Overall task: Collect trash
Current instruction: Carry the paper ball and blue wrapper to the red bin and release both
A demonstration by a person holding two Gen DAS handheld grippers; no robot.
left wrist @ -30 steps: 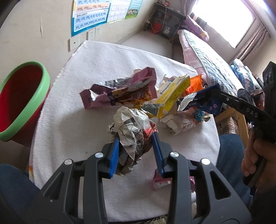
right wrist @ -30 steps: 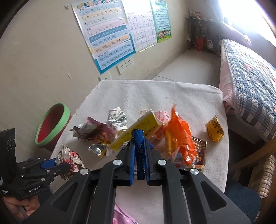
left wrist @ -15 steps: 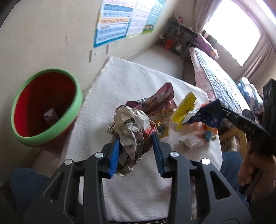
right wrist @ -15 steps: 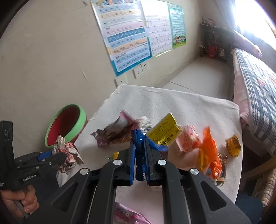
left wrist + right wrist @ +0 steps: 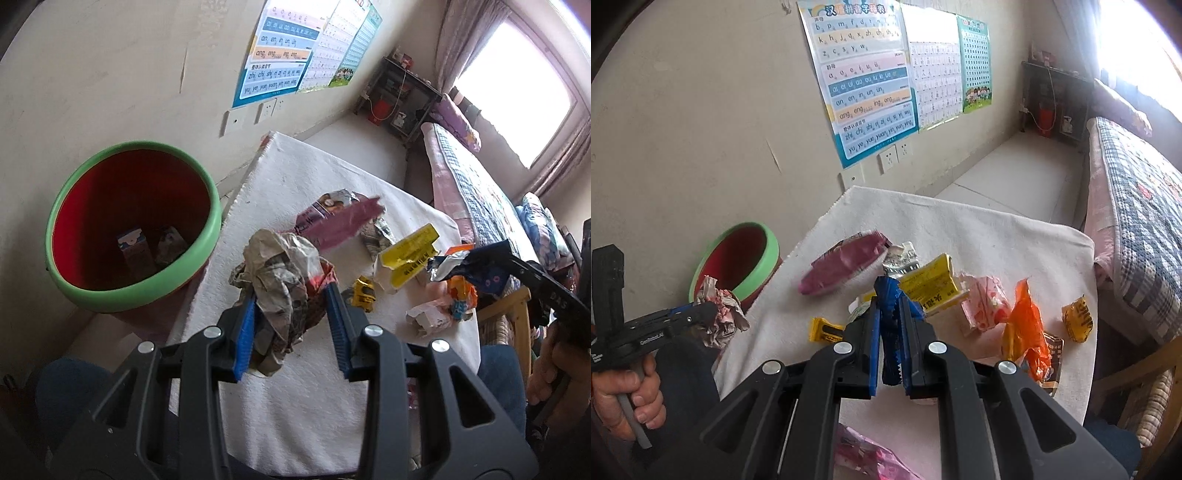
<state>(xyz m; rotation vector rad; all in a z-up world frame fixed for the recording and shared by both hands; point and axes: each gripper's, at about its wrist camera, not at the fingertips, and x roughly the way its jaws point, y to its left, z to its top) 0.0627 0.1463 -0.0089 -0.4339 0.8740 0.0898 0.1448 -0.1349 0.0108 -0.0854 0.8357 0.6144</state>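
Observation:
My left gripper (image 5: 291,299) is shut on a crumpled grey-and-red wrapper ball (image 5: 284,273), held above the left edge of the white-clothed table (image 5: 314,177). Just to its left stands a red bin with a green rim (image 5: 136,291); a small carton lies at the bin's bottom. My right gripper (image 5: 888,306) is shut on a dark blue wrapper (image 5: 886,291) above the trash pile. In the left wrist view that blue wrapper (image 5: 484,269) hangs from the right gripper (image 5: 509,258) at the right. The right wrist view shows the left gripper (image 5: 701,314) beside the bin (image 5: 768,254).
On the cloth lie a maroon packet (image 5: 846,266), a yellow box (image 5: 934,284), a pink wrapper (image 5: 982,306), an orange wrapper (image 5: 1027,332), a small yellow candy (image 5: 823,330) and a yellow sachet (image 5: 1078,321). A bed (image 5: 1137,206) runs along the right. A wall with posters is behind.
My left gripper has carried the crumpled ball left and up, off the pile and close to the bin. The right gripper has lifted the blue wrapper slightly above the pile.

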